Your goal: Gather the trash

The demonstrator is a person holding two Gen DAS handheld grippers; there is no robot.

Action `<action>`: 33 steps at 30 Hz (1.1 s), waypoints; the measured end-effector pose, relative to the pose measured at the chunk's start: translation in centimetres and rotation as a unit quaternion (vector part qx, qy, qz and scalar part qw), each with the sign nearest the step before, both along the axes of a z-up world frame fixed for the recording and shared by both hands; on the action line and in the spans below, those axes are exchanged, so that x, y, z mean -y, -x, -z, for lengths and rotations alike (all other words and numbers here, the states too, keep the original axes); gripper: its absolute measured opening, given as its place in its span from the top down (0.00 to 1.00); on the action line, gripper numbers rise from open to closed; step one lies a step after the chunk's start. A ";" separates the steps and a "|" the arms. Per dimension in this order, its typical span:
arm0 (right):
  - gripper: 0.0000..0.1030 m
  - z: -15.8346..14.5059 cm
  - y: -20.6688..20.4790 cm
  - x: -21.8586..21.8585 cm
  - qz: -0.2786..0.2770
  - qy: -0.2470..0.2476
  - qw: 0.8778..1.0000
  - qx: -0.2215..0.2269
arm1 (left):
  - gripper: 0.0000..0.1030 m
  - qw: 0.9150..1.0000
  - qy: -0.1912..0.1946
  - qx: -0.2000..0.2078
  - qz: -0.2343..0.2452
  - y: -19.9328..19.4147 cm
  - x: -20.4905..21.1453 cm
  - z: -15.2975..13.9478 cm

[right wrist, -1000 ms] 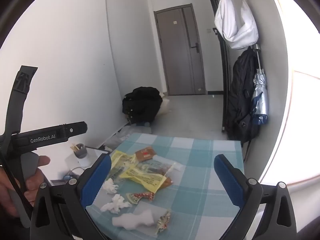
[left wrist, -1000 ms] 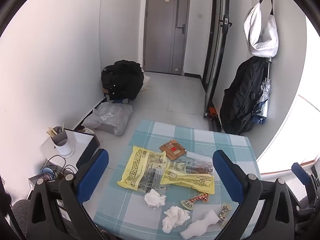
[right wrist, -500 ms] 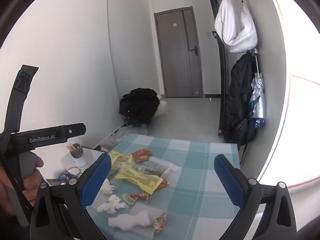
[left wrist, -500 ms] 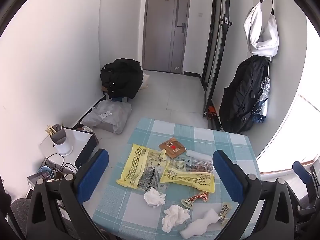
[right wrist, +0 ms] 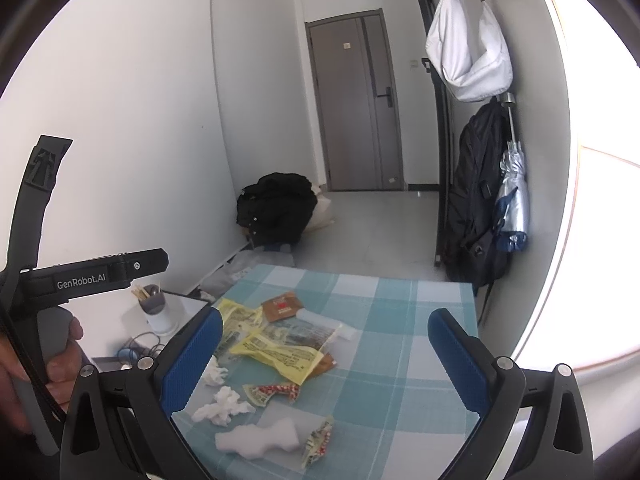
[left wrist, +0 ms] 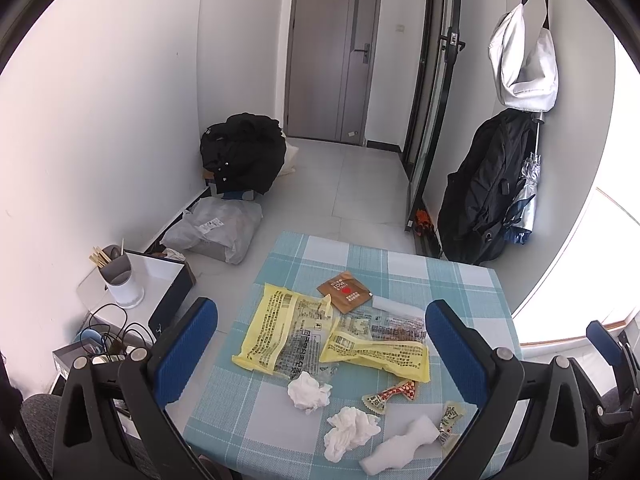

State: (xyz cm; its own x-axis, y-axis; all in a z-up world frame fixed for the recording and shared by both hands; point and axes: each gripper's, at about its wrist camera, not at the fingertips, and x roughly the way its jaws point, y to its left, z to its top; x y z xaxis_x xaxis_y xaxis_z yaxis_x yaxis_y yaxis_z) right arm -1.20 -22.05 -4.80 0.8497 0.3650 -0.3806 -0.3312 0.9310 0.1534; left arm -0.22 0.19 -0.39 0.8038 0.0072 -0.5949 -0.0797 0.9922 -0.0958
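Progress reads as nil from where I sit: every scrap is on the checked table [left wrist: 460,280], which fills the lower centre of both views, and I see no bin or bag to collect into anywhere in frame.

Biggest of the trash is the yellow wrapper [left wrist: 280,328] at mid-frame in the left view, with a second yellow wrapper [left wrist: 376,354] just right of it over a clear film. Above them, toward the far edge, sits a brown sachet [left wrist: 344,292]. Lower in frame lies a white foam piece [left wrist: 400,446], near the bottom edge, then two crumpled tissues [left wrist: 309,390] [left wrist: 348,432] to its left, a red patterned wrapper [left wrist: 394,394] and a small sachet [left wrist: 450,420] at lower right.

My left gripper [left wrist: 320,344] hangs above the table with its blue pads spread wide, nothing between them. My right gripper [right wrist: 324,360] is the same: wide apart, empty, well clear of the cloth.

So I judge all of it is left to do; none of the pieces looks gathered or lifted, and the first grab has not yet been made
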 end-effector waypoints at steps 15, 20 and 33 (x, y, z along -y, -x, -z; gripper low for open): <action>0.00 0.2 0.0 0.0 0.001 0.005 1.000 -0.006 | 0.01 1.000 0.005 -0.009 0.013 -0.1 0.1 0.4; 0.00 0.2 -0.1 0.0 0.002 0.005 1.000 -0.006 | 0.01 1.000 -0.002 -0.012 0.010 -0.2 0.1 0.4; 0.00 0.2 0.0 0.1 0.002 0.008 1.000 -0.006 | 0.01 1.000 -0.006 -0.016 0.011 -0.3 0.2 0.7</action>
